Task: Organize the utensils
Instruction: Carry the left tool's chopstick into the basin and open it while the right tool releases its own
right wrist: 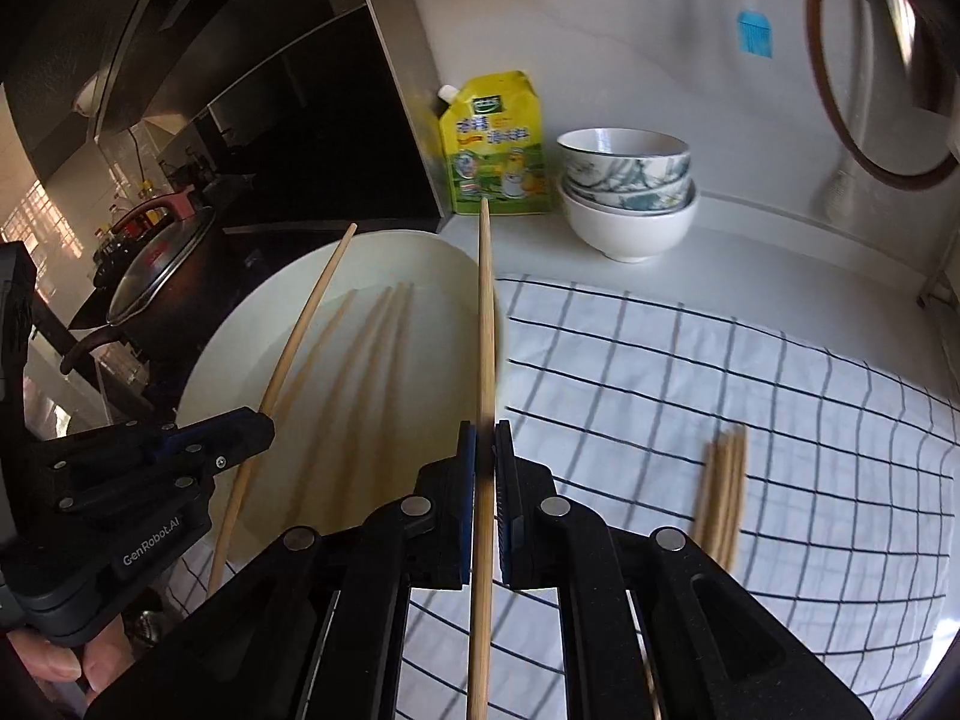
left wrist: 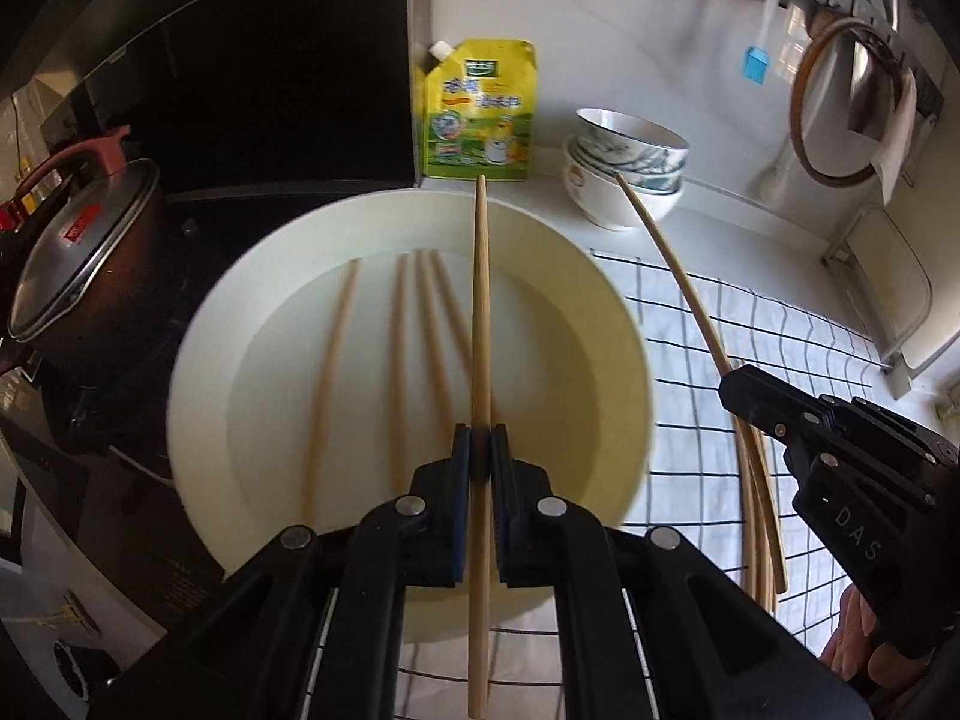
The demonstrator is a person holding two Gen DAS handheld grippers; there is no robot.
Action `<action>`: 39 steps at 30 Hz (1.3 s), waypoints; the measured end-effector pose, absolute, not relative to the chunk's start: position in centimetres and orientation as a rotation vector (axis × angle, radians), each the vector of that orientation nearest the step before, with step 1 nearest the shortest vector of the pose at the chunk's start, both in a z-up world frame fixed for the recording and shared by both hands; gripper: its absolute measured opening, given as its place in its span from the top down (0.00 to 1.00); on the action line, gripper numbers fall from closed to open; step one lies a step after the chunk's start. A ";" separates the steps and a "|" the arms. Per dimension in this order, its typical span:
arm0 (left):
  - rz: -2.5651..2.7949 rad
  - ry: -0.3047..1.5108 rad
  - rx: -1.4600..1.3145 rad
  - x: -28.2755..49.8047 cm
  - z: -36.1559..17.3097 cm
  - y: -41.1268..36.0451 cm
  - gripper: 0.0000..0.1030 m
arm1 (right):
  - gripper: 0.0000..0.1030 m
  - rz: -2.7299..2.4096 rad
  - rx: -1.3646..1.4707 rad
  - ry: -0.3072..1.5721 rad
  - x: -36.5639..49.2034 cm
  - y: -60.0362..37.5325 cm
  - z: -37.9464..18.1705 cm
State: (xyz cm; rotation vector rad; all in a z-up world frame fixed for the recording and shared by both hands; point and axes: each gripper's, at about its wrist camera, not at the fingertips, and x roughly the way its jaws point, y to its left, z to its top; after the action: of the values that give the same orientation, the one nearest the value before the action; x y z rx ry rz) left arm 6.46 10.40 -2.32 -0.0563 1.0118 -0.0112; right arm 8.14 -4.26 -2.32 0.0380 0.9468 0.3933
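Observation:
My left gripper (left wrist: 481, 438) is shut on a wooden chopstick (left wrist: 480, 300) and holds it above a large cream plate (left wrist: 612, 324). Several chopsticks (left wrist: 399, 354) lie on the plate. My right gripper (right wrist: 485, 438) is shut on another chopstick (right wrist: 486, 324) above the plate's right rim (right wrist: 468, 267) and the checked cloth (right wrist: 720, 372). In the left wrist view the right gripper (left wrist: 735, 378) shows at the right with its chopstick (left wrist: 666, 258). In the right wrist view the left gripper (right wrist: 267, 426) shows at the left. A few chopsticks (right wrist: 726, 492) lie bundled on the cloth.
A yellow sauce pouch (left wrist: 480, 111) and stacked bowls (left wrist: 627, 165) stand at the back against the wall. A lidded pot (left wrist: 84, 252) sits on the stove at the left. A blue brush (left wrist: 757, 63) and a round wood-rimmed lid (left wrist: 852, 102) hang at the right.

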 end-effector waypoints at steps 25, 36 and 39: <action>-0.032 1.141 -0.030 13.2 -9.0 18.4 0.93 | 0.94 0.346 0.031 1.123 14.0 6.1 -9.5; -0.029 1.163 -0.047 13.2 -9.7 18.5 0.88 | 0.94 0.338 0.025 1.131 14.0 6.3 -9.6; -0.015 1.154 -0.070 13.0 -9.4 18.9 0.65 | 0.87 0.333 0.026 1.115 13.7 6.3 -9.2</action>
State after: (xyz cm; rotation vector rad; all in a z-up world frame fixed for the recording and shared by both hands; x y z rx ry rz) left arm 12.98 18.88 -9.36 -0.0696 1.1538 -0.0148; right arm 13.69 6.31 -9.19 0.0263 1.1151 0.3332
